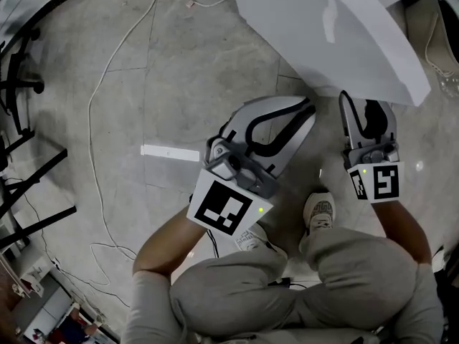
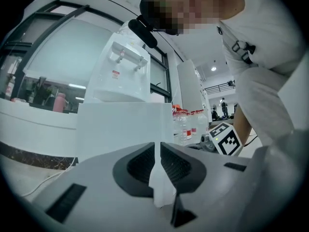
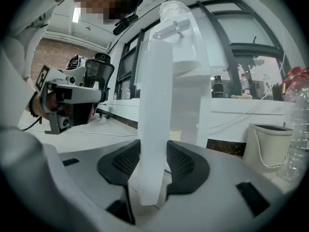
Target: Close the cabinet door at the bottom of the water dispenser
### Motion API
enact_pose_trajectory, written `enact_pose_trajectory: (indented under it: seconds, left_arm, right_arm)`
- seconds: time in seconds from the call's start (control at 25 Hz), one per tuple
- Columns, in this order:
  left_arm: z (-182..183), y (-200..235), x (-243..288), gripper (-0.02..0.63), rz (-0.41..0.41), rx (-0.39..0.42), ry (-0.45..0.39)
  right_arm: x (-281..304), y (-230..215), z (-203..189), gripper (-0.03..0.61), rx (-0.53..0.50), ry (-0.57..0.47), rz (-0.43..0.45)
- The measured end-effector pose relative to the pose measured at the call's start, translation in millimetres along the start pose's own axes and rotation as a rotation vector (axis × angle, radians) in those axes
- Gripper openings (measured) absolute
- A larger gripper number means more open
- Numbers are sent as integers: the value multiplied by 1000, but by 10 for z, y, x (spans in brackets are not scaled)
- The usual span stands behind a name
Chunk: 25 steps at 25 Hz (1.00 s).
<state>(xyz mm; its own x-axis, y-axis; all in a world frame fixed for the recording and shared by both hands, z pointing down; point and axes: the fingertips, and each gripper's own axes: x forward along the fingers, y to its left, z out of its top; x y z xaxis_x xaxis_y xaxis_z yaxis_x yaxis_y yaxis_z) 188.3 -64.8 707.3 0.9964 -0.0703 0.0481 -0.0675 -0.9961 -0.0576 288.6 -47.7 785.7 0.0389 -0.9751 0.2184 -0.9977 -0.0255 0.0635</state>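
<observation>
Cabinet door [image 3: 155,105] is being squeezed at its edge by my right claw [image 3: 153,164]; my left claw [image 2: 158,159] is hanging nearly shut, holding nothing.

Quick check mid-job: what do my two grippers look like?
The left gripper and right gripper are light grey shells with black ribbed pads; each carries a white cube with black square markers and a small green light.

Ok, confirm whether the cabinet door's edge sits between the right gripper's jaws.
Yes, the white cabinet door stands between the dark pads of the right gripper.
</observation>
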Motion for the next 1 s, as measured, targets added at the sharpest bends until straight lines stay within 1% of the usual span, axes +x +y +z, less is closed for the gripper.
enact_pose_trajectory:
  seconds: [0.12,0.28,0.36,0.48,0.68,0.8,0.92,1.0]
  left_arm:
    - [-26,34,125,34,-7,14,-4]
    - [-43,174,312,21,38,20,-22]
    - [-80,177,383,15,46,32,-25]
    - [-101,130,527,12,25,50,-29]
    - [36,130,879,11,-7,53,-52]
    - [60,126,994,11,-18,60,-59]
    - [61,172,1063,11,-10,59,-59]
    - [50,222,1088,11,3,60,-57]
  right_arm:
    - [30,-106,1,183,-7,0,-8]
    - [74,-240,-5,183,-4,-6,-38]
    - [78,-280,-49,186,-2,-10,-55]
    - [98,-353,-105,193,-9,-22,-69]
    - [195,-574,-36,196,-35,-33,-66]
    - [225,-666,-36,198,-42,-38,-72]
    - [270,-810,-26,196,-47,-45,-110]
    - [316,-907,-22,178,-40,-49,-136]
